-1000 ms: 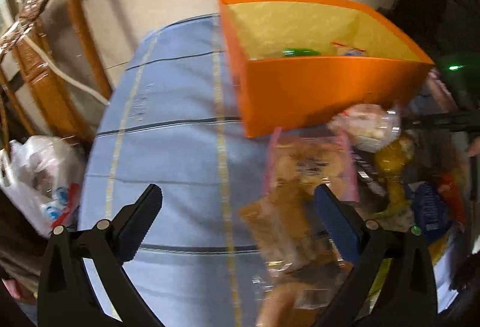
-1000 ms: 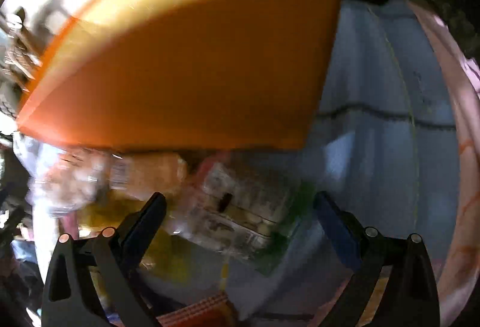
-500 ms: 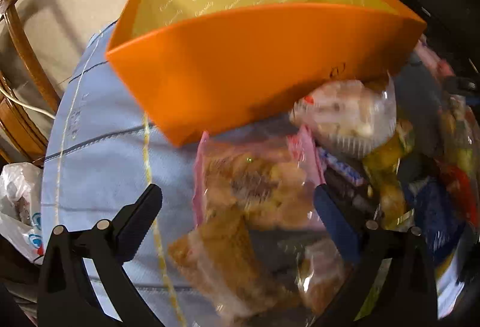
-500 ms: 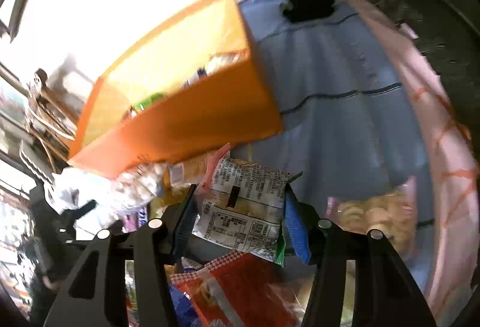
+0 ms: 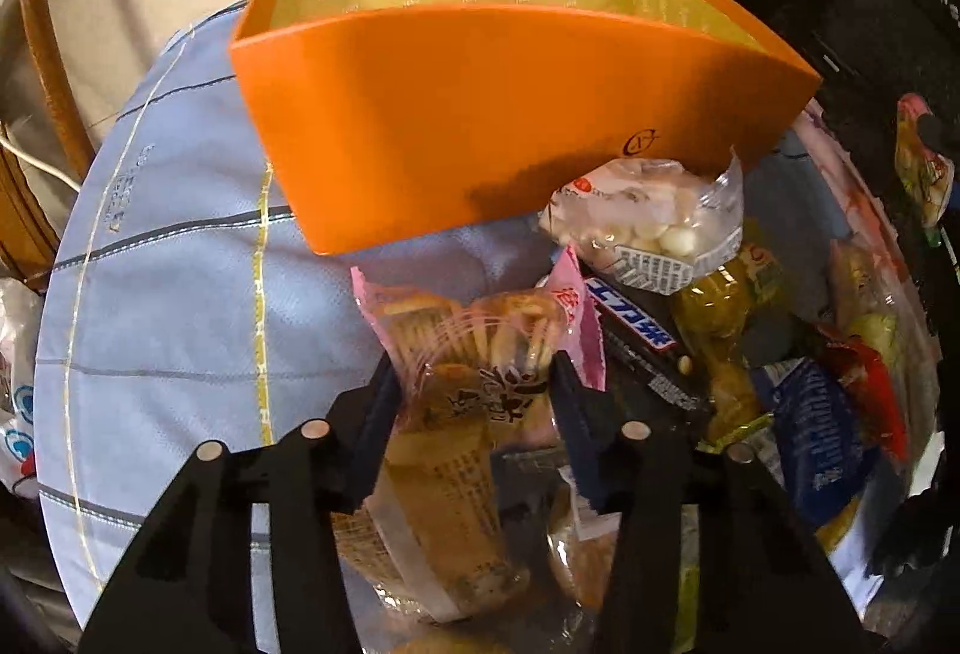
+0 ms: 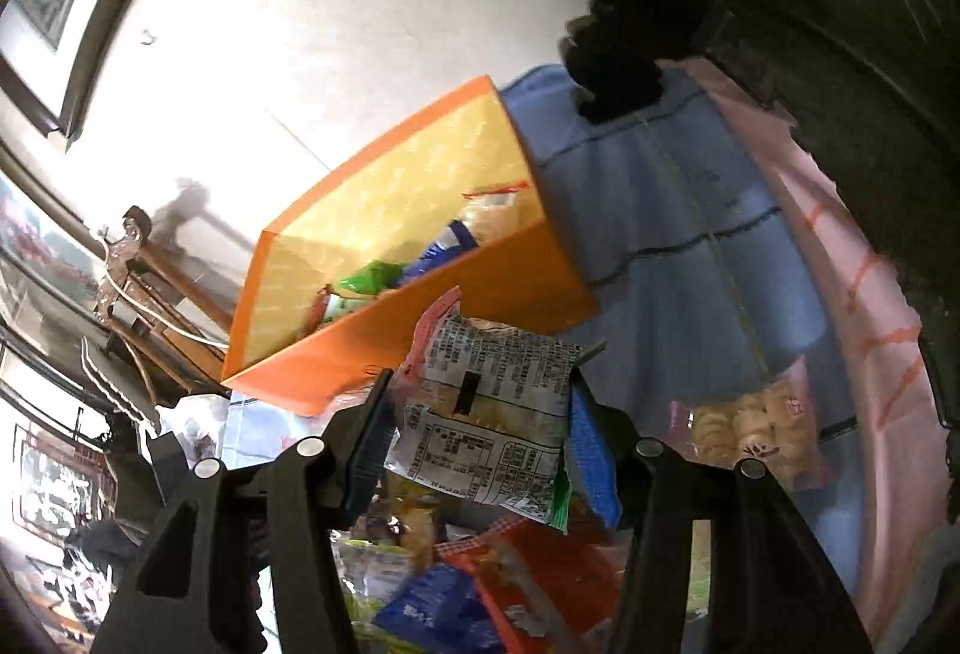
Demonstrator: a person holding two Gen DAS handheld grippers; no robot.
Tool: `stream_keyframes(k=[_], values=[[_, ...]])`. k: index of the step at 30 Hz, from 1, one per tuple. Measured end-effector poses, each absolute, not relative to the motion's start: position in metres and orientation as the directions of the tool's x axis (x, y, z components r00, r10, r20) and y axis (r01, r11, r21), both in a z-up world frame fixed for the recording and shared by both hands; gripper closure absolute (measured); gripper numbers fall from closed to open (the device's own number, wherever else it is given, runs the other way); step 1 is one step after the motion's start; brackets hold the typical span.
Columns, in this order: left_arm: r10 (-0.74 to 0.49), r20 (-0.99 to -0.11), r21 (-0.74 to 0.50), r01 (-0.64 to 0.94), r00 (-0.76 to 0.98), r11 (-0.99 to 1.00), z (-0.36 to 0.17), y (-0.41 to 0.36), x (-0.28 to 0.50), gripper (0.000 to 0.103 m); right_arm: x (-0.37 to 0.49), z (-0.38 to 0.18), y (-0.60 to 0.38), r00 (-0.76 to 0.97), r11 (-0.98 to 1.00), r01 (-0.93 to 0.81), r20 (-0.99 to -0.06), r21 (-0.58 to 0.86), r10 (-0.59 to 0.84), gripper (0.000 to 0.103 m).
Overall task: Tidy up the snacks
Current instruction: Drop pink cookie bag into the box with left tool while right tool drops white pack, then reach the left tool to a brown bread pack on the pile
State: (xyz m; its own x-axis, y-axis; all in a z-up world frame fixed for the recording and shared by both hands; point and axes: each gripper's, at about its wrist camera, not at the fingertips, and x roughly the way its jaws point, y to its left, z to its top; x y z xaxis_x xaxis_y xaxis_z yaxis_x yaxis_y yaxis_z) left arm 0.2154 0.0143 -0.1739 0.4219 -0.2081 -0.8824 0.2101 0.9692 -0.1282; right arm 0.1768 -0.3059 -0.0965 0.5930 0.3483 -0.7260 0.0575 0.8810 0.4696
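Between my left claw [image 5: 474, 384], whose jaws have just been closing, a clear pink-edged packet of golden pastries [image 5: 474, 354] is pinched on the blue-clothed bench [image 5: 180, 294]. My right claw [image 6: 480, 402] grips a printed white snack packet [image 6: 486, 414] before the orange cardboard box [image 6: 432, 306].

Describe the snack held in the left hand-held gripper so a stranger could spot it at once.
Find the orange box on the blue cloth; a heap of snacks lies in front of it. The pink-edged clear packet of tan pastries sits at the heap's near left, pinched by the left hand-held gripper. Its neighbour holds small white balls.
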Motion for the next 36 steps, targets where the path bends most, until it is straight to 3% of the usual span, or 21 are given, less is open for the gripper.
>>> stream_keyframes(k=[6,11,14,19,28,30,31,32,36], values=[[-0.299,-0.853,-0.209,0.243,0.428,0.947,-0.146,0.027,0.204,0.057,0.174,-0.07,-0.301,0.636,0.877,0.003,-0.678,0.481,0.37,0.048],[-0.322,-0.791,-0.242,0.218,0.52,0.946,-0.087,0.052,0.191,0.057,0.172,-0.052,-0.292,0.645,0.869,-0.049,-0.648,0.492,0.404,0.048],[-0.238,-0.765,-0.134,0.214,0.599,0.968,-0.035,0.058,0.195,0.057,0.179,-0.032,-0.28,0.654,0.884,-0.105,-0.638,0.455,0.406,0.048],[-0.115,-0.74,-0.092,0.069,0.663,0.993,0.017,0.071,0.251,0.057,0.229,-0.01,-0.26,0.639,0.912,-0.146,-0.667,0.384,0.383,0.048],[-0.078,-0.763,-0.056,0.054,0.641,0.997,0.012,0.034,0.328,0.056,0.314,-0.014,-0.22,0.538,0.934,-0.218,-0.763,0.284,0.357,0.046],[-0.082,-0.754,-0.074,0.04,0.651,0.996,0.002,0.029,0.333,0.048,0.32,-0.022,-0.211,0.523,0.928,-0.277,-0.771,0.251,0.364,0.036],[-0.068,-0.745,-0.072,0.022,0.663,0.997,-0.006,0.029,0.332,0.014,0.32,-0.026,-0.209,0.551,0.945,-0.266,-0.774,0.193,0.313,0.013],[-0.049,-0.741,-0.062,0.005,0.67,0.998,-0.01,0.028,0.331,0.004,0.318,-0.029,-0.208,0.579,0.958,-0.252,-0.773,0.135,0.261,0.003],[-0.065,-0.73,-0.054,0.037,0.68,0.998,-0.023,0.036,0.308,0.004,0.286,-0.038,-0.215,0.52,0.879,-0.438,-0.744,0.189,0.42,0.004]])
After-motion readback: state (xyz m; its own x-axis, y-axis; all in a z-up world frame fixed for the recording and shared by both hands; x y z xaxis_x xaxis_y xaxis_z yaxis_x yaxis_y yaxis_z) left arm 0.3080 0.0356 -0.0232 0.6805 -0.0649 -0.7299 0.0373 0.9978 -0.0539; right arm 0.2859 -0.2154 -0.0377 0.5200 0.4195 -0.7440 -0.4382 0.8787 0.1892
